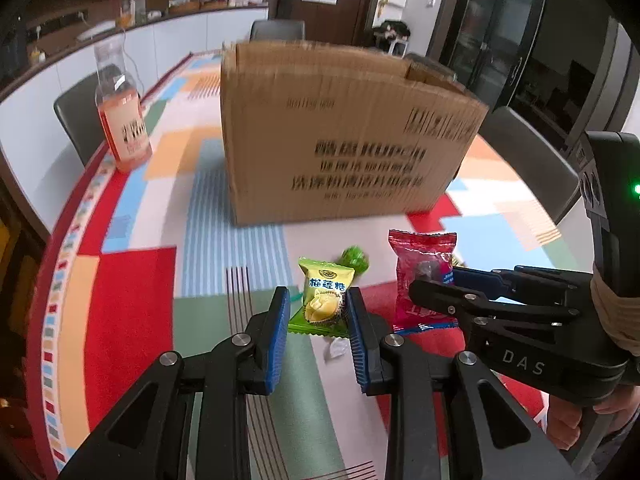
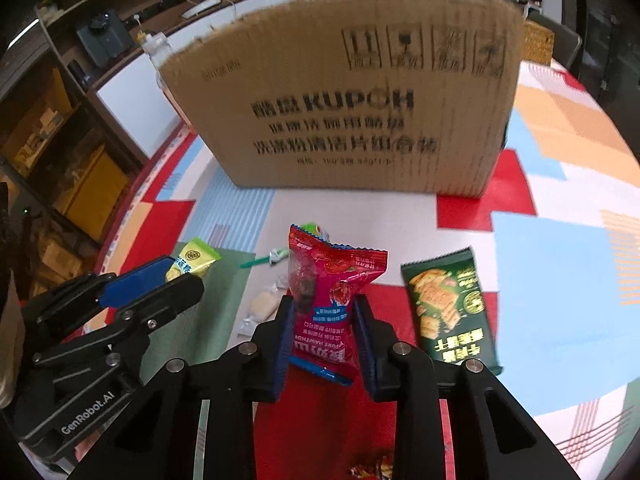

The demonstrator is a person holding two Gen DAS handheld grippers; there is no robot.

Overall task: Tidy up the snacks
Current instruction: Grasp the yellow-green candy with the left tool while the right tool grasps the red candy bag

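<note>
With its blue pads pressed against both sides of the durian candy (image 1: 323,298), the left gripper (image 1: 319,304) holds that yellow-green packet upright above the tablecloth (image 1: 132,280). Just to its right, the right gripper (image 2: 323,322) is clamped on the red hawthorn pack (image 2: 330,304), which stands upright between its pads with the print upside down toward the camera. From the left wrist view the right gripper (image 1: 434,286) reaches in from the right with the hawthorn pack (image 1: 420,264) at its tips; from the right wrist view the left gripper (image 2: 176,274) comes in from the left with the candy (image 2: 196,260) at its tips. A small green wrapped sweet (image 1: 354,258) lies on the cloth just behind the candy, and a clear-wrapped pale sweet (image 2: 262,304) lies between the two grippers. A dark green cracker pack (image 2: 450,308) lies flat on the cloth just right of the right gripper. Farther back, a cardboard box (image 1: 344,132) stands on the table with its top open. Well left of the box stands a bottle (image 1: 122,120) of orange-pink drink.
</note>
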